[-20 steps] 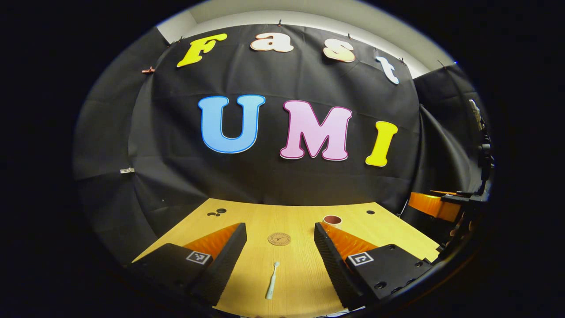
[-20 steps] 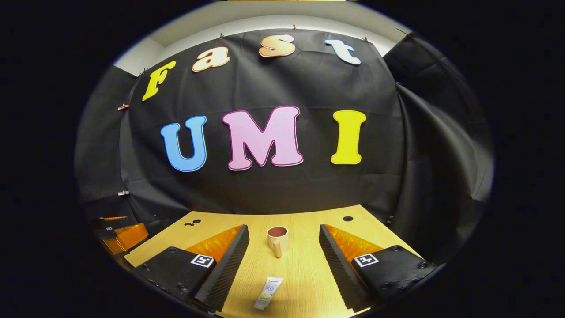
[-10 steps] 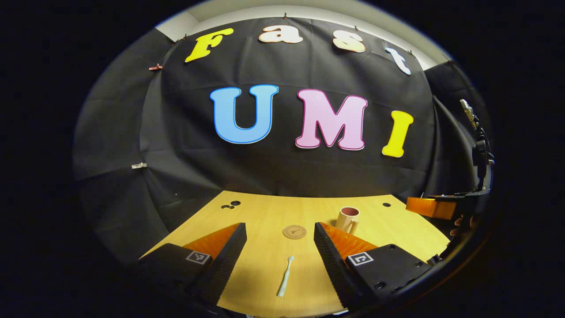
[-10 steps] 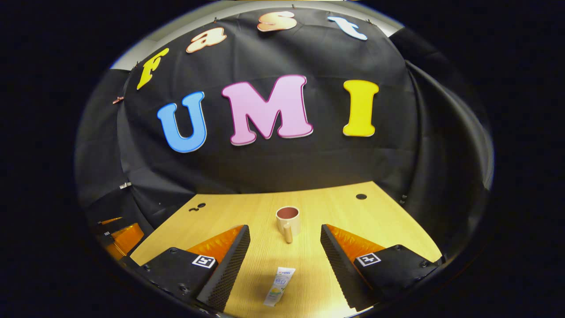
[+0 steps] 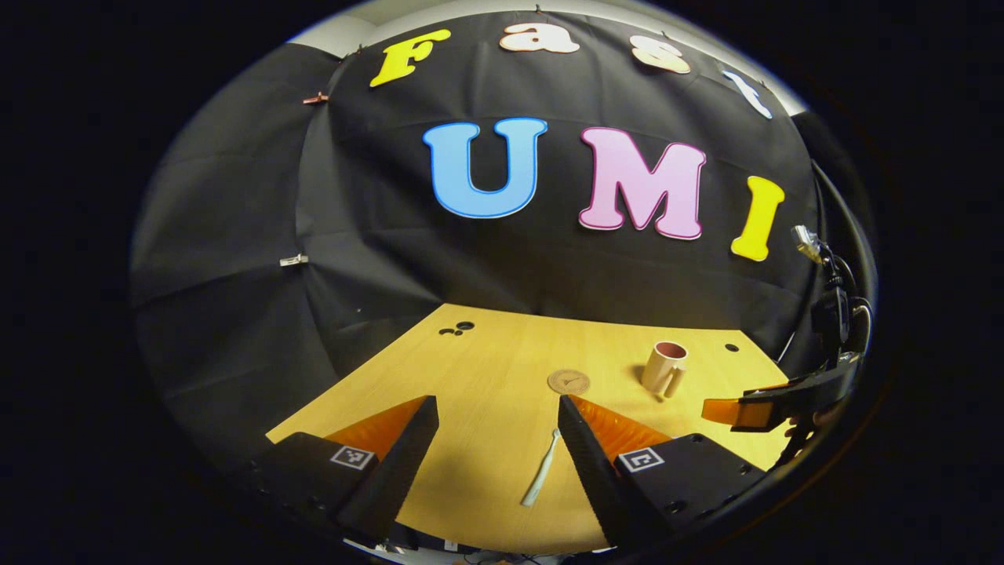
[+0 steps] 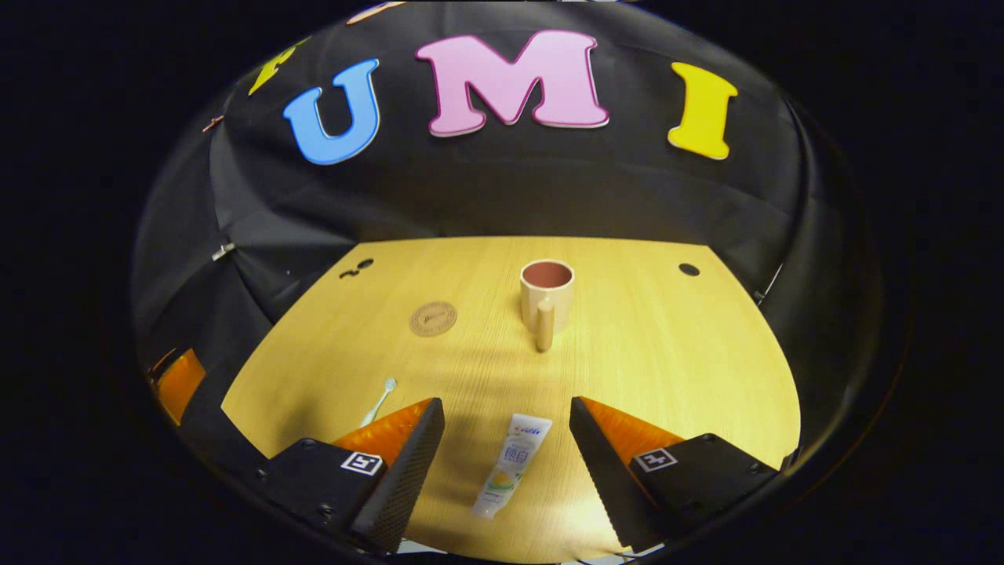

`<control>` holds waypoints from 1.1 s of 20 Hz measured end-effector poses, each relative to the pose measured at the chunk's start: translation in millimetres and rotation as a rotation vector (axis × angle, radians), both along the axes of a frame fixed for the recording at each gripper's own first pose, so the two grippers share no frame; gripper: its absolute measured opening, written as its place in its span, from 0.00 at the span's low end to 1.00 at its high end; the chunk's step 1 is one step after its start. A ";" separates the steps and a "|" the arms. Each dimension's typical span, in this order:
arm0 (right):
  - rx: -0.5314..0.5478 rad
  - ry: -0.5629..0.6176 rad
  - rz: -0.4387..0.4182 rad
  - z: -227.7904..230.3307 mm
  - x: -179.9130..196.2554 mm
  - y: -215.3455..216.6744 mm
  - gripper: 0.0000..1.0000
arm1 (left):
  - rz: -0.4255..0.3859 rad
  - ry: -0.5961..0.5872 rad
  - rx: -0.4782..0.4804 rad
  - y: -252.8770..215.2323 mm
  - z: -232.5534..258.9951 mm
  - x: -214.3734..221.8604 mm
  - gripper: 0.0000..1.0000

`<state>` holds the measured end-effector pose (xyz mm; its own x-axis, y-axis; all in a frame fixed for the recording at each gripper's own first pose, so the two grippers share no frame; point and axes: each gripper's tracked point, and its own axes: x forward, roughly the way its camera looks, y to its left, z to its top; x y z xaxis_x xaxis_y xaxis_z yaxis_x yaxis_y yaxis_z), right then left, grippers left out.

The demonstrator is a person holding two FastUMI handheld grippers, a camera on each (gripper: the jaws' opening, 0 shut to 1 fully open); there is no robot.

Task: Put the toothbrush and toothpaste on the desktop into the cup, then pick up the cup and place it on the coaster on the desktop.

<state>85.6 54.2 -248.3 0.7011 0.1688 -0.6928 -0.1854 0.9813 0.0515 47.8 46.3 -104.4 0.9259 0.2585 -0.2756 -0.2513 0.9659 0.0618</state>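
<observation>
Both cameras are tipping downward compared with a second ago, so more of the table [image 6: 667,377] is coming into sight and the toothpaste [image 6: 511,466] is sliding up between the right gripper [image 6: 507,455] fingers instead of sitting at the bottom rim. That tube is lying flat near the table's near edge, framed by fingers that are spread wide and touching nothing. Farther toward the middle of the table the cup [image 6: 546,294] is standing upright and empty, handle turned toward the near edge, with the round coaster [image 6: 432,318] well apart from it. In the left gripper view the toothbrush [image 5: 541,477] is lying flat near the near edge, its head end just beside the inner face of one finger of the left gripper [image 5: 496,451], whose fingers are likewise released and holding nothing. By my reading, the first step is under way: each gripper is lining up over its own item. Next, the right gripper needs to be lowering until its fingers are straddling the tube, then closing across its width.
</observation>
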 end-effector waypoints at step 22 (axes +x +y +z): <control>-0.124 0.400 -0.026 -141.8 -28.4 -15.9 0.95 | -0.019 0.184 0.061 -22.6 -52.5 -13.3 0.98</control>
